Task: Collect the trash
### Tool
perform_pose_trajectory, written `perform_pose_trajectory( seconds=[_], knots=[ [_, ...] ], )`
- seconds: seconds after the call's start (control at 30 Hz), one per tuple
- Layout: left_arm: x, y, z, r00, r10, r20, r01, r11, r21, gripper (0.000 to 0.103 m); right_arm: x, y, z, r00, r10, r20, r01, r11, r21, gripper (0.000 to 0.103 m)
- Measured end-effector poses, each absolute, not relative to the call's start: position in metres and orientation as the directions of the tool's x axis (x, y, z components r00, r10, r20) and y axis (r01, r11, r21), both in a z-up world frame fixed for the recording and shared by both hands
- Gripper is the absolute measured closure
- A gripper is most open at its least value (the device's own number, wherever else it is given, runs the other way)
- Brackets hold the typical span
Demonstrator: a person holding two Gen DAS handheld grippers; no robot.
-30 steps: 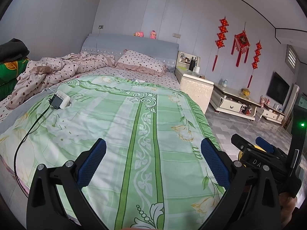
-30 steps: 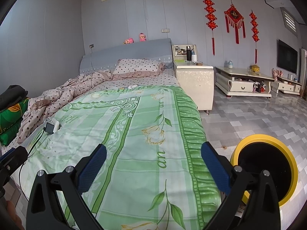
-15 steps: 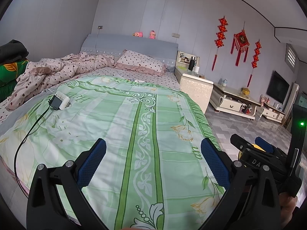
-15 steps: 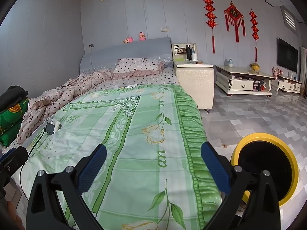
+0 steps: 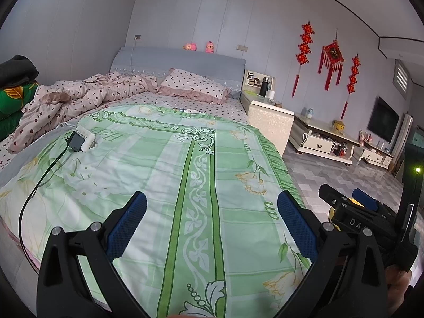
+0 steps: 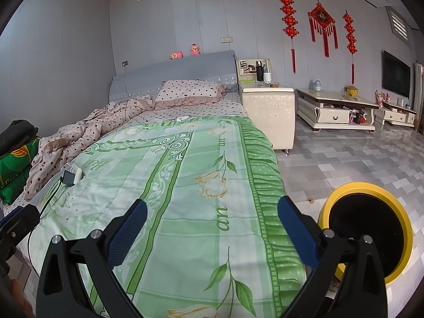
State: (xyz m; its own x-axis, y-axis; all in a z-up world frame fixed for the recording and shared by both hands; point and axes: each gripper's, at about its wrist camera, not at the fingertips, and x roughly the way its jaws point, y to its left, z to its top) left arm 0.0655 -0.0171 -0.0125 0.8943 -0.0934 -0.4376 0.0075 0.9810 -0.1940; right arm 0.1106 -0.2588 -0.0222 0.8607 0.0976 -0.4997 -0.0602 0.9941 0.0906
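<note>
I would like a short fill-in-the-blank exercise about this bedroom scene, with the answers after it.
1. The trash bin on the floor has a ____ rim.
2. Both the left tool and the right tool are ____, holding nothing.
3. The blanket spread over the bed is mainly ____.
4. The pillow near the headboard has a ____ pattern.

Answers: yellow; open; green; polka-dot

Green floral blanket (image 5: pixel 164 175) (polka-dot pillow (image 5: pixel 194 86)); yellow-rimmed bin (image 6: pixel 367 188).
</note>
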Motion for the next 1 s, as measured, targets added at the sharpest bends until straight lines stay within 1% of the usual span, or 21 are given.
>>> perform_pose_trajectory(
  seconds=[1.0],
  knots=[
    [0.0629,-0.0250,-0.0186,0.888,-0.093,-0.451,-0.001,0.979,-0.203,0.008,0.1102,-0.2598,-0.0211,0.857,0.098,-0.505,-0.057,0.994,0.095,0.008]
  ],
)
